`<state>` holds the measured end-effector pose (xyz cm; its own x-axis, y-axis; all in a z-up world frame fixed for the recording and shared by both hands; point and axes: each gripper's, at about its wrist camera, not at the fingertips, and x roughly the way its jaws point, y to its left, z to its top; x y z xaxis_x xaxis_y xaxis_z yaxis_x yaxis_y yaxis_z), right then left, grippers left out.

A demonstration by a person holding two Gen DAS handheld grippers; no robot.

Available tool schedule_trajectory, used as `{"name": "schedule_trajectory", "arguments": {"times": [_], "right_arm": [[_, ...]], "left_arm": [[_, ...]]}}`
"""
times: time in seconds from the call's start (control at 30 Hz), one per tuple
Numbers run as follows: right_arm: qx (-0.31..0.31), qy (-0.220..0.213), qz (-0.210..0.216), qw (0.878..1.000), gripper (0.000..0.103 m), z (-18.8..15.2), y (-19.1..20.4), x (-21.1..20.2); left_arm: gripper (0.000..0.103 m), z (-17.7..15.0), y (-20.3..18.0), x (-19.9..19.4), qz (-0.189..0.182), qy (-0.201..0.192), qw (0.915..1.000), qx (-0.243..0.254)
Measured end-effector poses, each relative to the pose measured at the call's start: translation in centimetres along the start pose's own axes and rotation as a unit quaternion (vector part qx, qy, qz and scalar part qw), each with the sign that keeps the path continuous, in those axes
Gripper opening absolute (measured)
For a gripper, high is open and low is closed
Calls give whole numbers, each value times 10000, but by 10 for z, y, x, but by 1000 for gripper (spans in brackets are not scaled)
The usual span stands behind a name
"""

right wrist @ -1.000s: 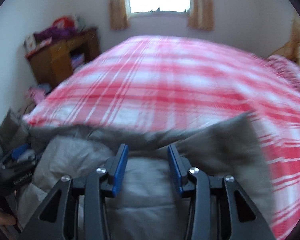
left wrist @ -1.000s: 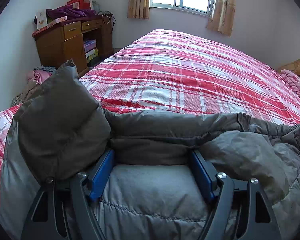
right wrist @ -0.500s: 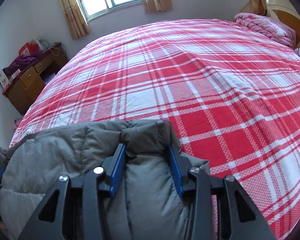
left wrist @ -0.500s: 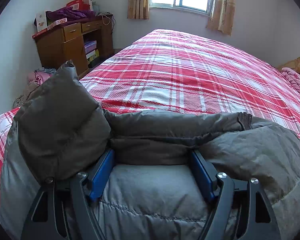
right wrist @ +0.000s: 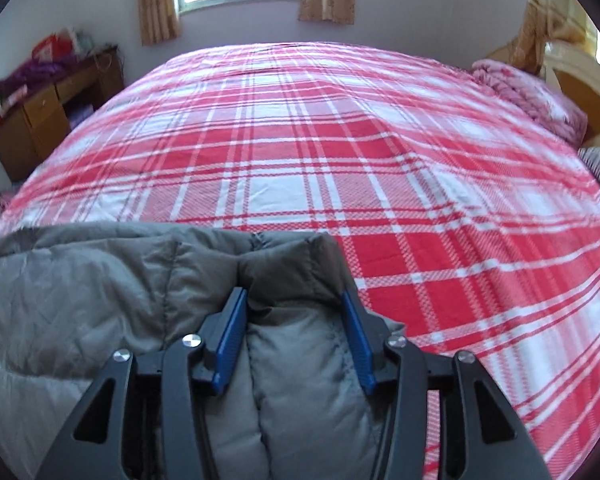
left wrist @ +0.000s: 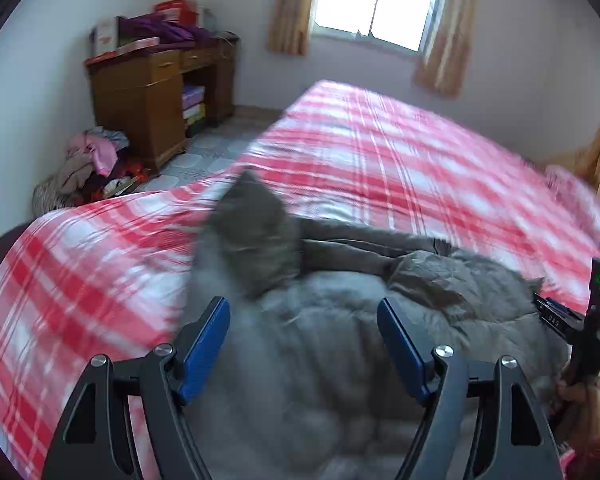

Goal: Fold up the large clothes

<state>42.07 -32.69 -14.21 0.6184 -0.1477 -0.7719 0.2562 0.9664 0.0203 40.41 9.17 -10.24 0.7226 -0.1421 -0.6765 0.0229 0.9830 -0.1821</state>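
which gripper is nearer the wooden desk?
Left. The left gripper works the grey jacket at the bed corner beside the wooden desk; the right gripper is further along the bed edge.

**Bedroom with plaid bed and bright window**

A bed (right wrist: 300, 152) under a red-and-white plaid cover fills the room. Daylight enters a curtained window (left wrist: 376, 4) in the pale far wall. A wooden desk (left wrist: 140, 96), piled with clutter, stands left; clothes heap (left wrist: 92, 164) on tiled floor.
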Motion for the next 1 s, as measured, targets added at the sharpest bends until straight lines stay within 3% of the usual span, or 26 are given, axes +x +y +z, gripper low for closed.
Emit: {"name": "schedule_trajectory", "arguments": {"times": [0.07, 0.17, 0.3, 0.4, 0.53, 0.57, 0.8, 0.9, 1.0], "right_arm": [[-150, -469, -24, 9988, 32, -4, 7, -35], [-240, -948, 622, 9933, 32, -15, 28, -87], [-227, -858, 1751, 9805, 32, -32, 78, -133], [-217, -578, 2137, 9749, 32, -43, 114, -127], [-116, -4, 1898, 9817, 29, -67, 134, -72], [-154, -41, 1854, 9825, 27, -75, 134, -60], [-235, -175, 1752, 9841, 27, -81, 137, -53], [-237, -203, 1751, 9841, 27, -80, 136, -53], [-232, -221, 1741, 9842, 27, -80, 136, -56]], "left_arm": [[76, -11, 24, -18, 41, -135, 9996, -225], [76, -26, 41, -23, 87, -117, 9989, -440], [76, -42, 43, -17, -162, 34, 9983, -555], [76, -56, 43, -19, -26, 109, 9983, -575], [76, -73, 47, -32, 36, -25, 9988, -489], [76, -77, 49, -36, 39, -37, 9988, -486], [76, -108, 60, -65, -483, -239, 9932, -1032], [76, -113, 56, -56, -979, -50, 9873, -1254], [76, -106, 51, -41, -1076, 17, 9861, -1266]]}}
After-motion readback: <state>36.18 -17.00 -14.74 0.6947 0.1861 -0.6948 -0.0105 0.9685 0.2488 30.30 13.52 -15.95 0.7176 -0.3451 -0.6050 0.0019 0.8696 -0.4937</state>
